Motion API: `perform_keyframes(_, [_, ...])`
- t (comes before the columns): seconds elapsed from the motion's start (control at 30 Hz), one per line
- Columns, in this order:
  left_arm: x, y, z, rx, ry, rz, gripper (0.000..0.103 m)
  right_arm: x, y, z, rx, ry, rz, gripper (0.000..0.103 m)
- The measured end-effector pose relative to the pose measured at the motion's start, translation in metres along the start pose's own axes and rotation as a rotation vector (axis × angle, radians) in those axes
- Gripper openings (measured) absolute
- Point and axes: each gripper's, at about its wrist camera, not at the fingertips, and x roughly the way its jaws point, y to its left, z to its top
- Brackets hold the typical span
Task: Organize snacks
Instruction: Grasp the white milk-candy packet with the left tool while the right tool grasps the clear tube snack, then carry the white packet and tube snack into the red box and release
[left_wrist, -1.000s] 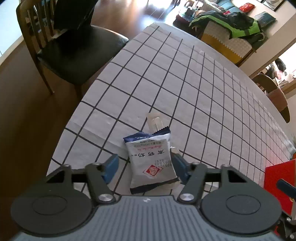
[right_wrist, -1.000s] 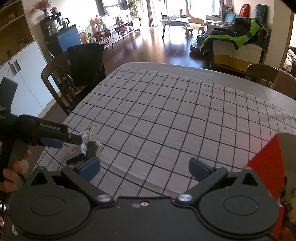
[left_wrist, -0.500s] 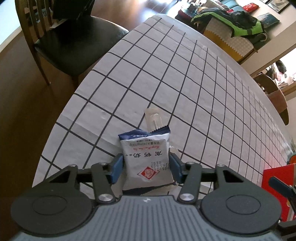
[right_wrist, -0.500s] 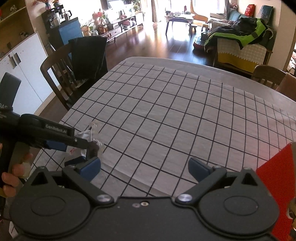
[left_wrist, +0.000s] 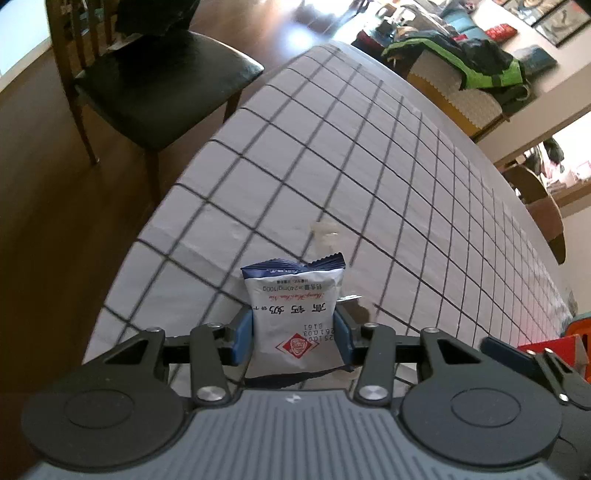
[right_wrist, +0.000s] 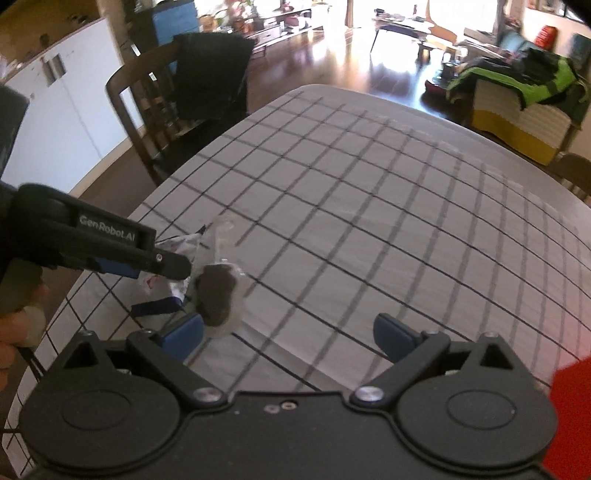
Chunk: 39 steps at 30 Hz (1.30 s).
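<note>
Jaws of our left gripper are closing around the white snack packet.
Next we lift it; our right gripper, lower centre, stays spread and empty.

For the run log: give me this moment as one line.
left gripper: closing on white snack packet | right gripper: open, empty | clear-wrapped dark snack: on table
</note>
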Motion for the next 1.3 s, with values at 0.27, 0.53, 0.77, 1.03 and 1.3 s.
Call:
perform_keyframes(0.27, [-0.013, 0.023, -0.005, -0.029, -0.017, -0.009, 0.045, 0.035, 0.032, 0.015, -0.1, 0.05, 0.004, 0.091])
perform_keyframes(0.53, [-0.024, 0.037, -0.01, -0.048, -0.043, -0.019, 0.045, 0.056, 0.049, 0.024, -0.151, 0.08, 0.008, 0.068])
perform_keyframes(0.77, [-0.024, 0.041, -0.013, -0.063, -0.046, -0.016, 0.045, 0.055, 0.054, 0.027, -0.161, 0.055, 0.025, 0.049])
perform_keyframes(1.03, [-0.026, 0.035, -0.02, -0.039, -0.049, -0.005, 0.045, 0.048, 0.053, 0.02, -0.156, 0.038, 0.021, 0.041])
perform_keyframes(1.3, [-0.036, 0.017, -0.029, 0.023, -0.062, 0.001, 0.045, 0.018, 0.043, 0.008, -0.11, -0.001, 0.037, 0.04])
